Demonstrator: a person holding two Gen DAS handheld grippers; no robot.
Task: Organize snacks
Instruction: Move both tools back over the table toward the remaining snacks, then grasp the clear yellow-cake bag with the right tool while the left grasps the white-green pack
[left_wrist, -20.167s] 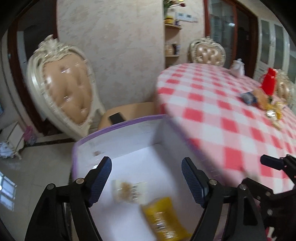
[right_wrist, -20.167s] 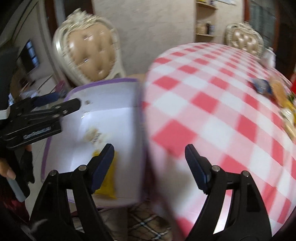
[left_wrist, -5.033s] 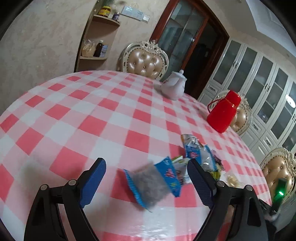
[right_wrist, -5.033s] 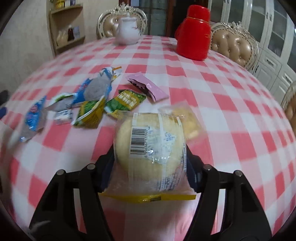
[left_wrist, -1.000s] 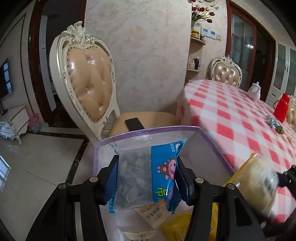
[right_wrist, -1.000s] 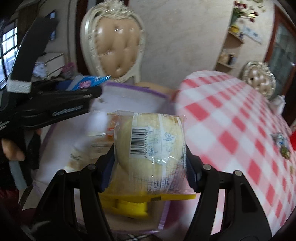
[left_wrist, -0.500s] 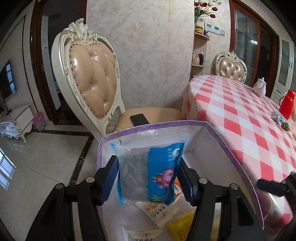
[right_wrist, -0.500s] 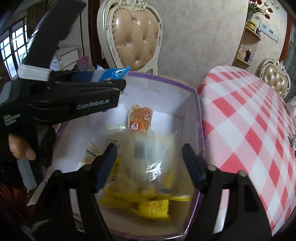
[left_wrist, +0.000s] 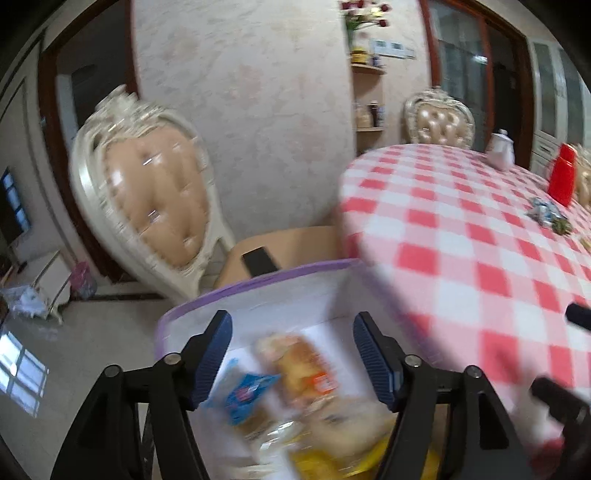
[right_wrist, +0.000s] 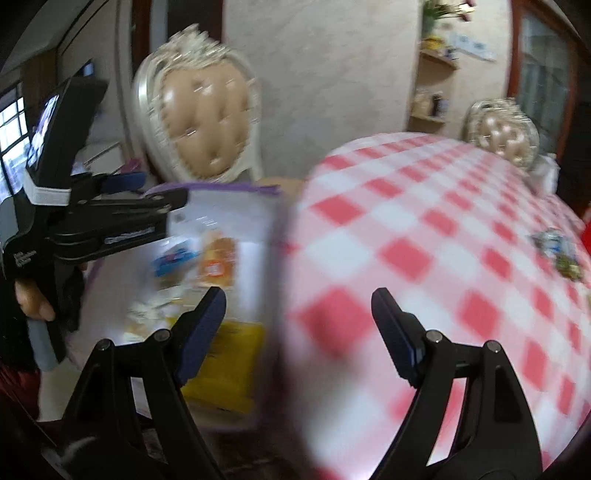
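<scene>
Beside the checked table (left_wrist: 461, 236), in the purple-rimmed box (left_wrist: 258, 280), lie the snack packets (left_wrist: 295, 373) — left gripper (left_wrist: 291, 354) and right gripper (right_wrist: 299, 325) just opened wide, both empty.

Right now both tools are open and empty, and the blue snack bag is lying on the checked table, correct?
Not quite. Both the left tool and the right tool are open and empty, their jaws just having opened, but the blue snack bag lies in the white box beside the checked table, as the left wrist view shows.
</scene>
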